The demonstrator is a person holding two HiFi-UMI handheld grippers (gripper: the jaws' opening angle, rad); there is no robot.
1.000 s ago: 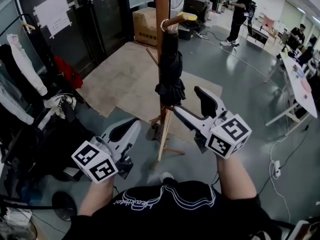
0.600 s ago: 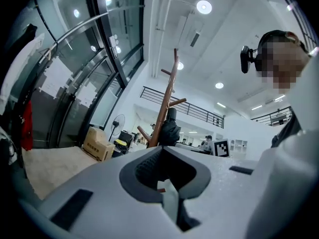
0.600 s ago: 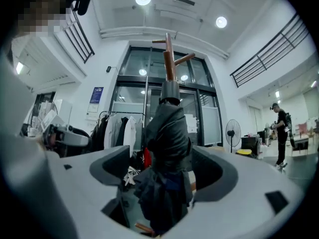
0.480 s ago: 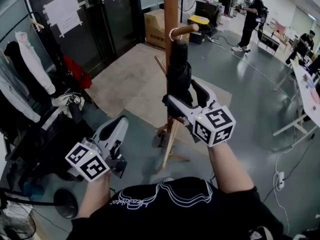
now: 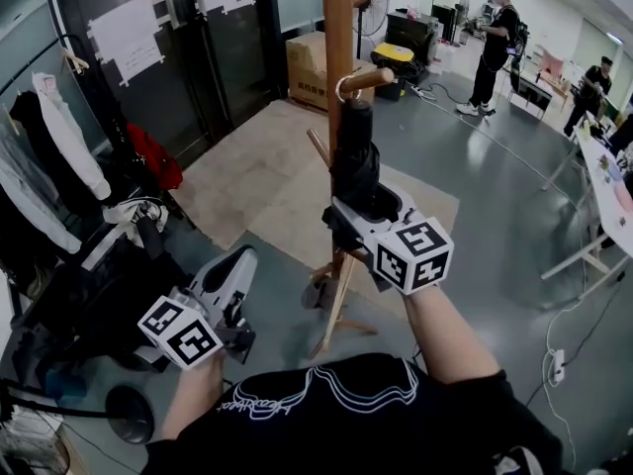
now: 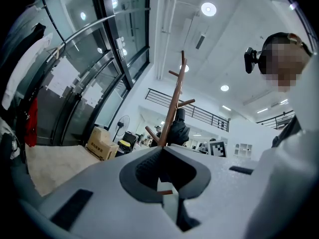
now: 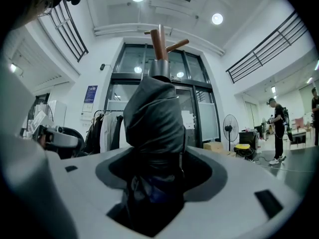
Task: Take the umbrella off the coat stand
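One umbrella (image 5: 354,156) hangs; wall notice (image 5: 127,36) print seems illegible.

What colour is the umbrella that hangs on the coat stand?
Black. The umbrella shows best in the right gripper view.

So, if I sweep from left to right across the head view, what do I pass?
white garment → left hand-held gripper → coat stand with the umbrella hanging on it → standing person → white table
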